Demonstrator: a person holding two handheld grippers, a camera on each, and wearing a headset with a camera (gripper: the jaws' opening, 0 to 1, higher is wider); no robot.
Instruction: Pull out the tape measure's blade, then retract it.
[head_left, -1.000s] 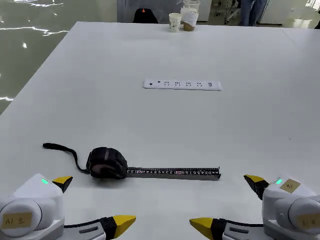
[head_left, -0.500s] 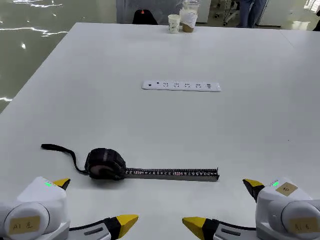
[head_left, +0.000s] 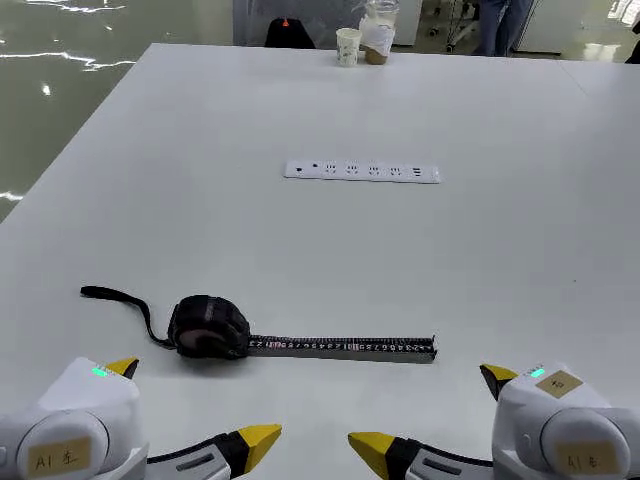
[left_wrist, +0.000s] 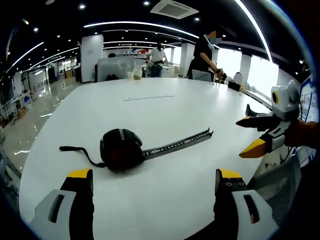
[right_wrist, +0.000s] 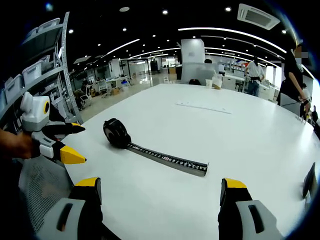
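Observation:
A black tape measure (head_left: 210, 327) lies on the white table (head_left: 330, 240), its blade (head_left: 345, 346) drawn out to the right and a black strap (head_left: 115, 298) trailing left. Both grippers hang at the near edge, apart from it. My left gripper (head_left: 192, 402) is open and holds nothing; in its own view the gripper (left_wrist: 154, 176) faces the case (left_wrist: 122, 148) and blade (left_wrist: 180, 142). My right gripper (head_left: 430, 409) is open too, and its own view (right_wrist: 160, 184) looks at the case (right_wrist: 116, 132) and the blade's end (right_wrist: 200, 167).
A white power strip (head_left: 362, 171) lies mid-table beyond the tape. A paper cup (head_left: 349, 45) and a wrapped cup (head_left: 379, 38) stand at the far edge. People stand in the background (left_wrist: 205, 52). Bare table surrounds the tape measure.
The right gripper has drifted a little left and towards the near edge; the left one has barely shifted. The tape measure and its drawn-out blade lie as before.

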